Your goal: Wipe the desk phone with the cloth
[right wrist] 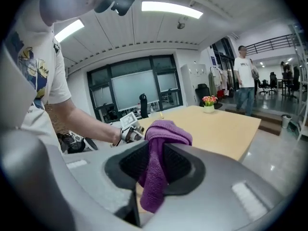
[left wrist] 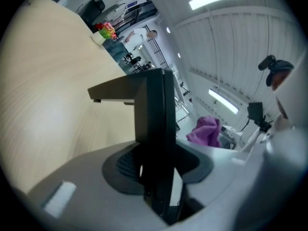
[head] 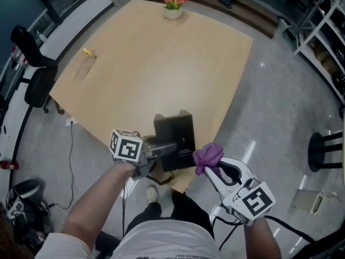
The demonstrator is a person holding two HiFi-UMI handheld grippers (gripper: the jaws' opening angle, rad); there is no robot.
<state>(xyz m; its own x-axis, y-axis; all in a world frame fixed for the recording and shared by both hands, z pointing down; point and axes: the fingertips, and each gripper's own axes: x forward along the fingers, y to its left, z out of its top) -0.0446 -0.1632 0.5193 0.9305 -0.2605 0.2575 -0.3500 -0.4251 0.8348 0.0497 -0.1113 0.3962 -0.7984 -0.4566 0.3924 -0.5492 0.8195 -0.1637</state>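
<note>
phone [head: 176,135], black and boxy, clamped in left claw [head: 166,149]; right claw [head: 209,169] pinches crumpled purple cloth [head: 208,155]

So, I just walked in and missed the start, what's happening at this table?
A person works with a gripper in each hand at the near corner of the table. The left gripper has its jaws shut on the black phone. The right gripper pinches a purple cloth, held just beside the phone's right edge. Whether the cloth touches the phone is unclear.
</note>
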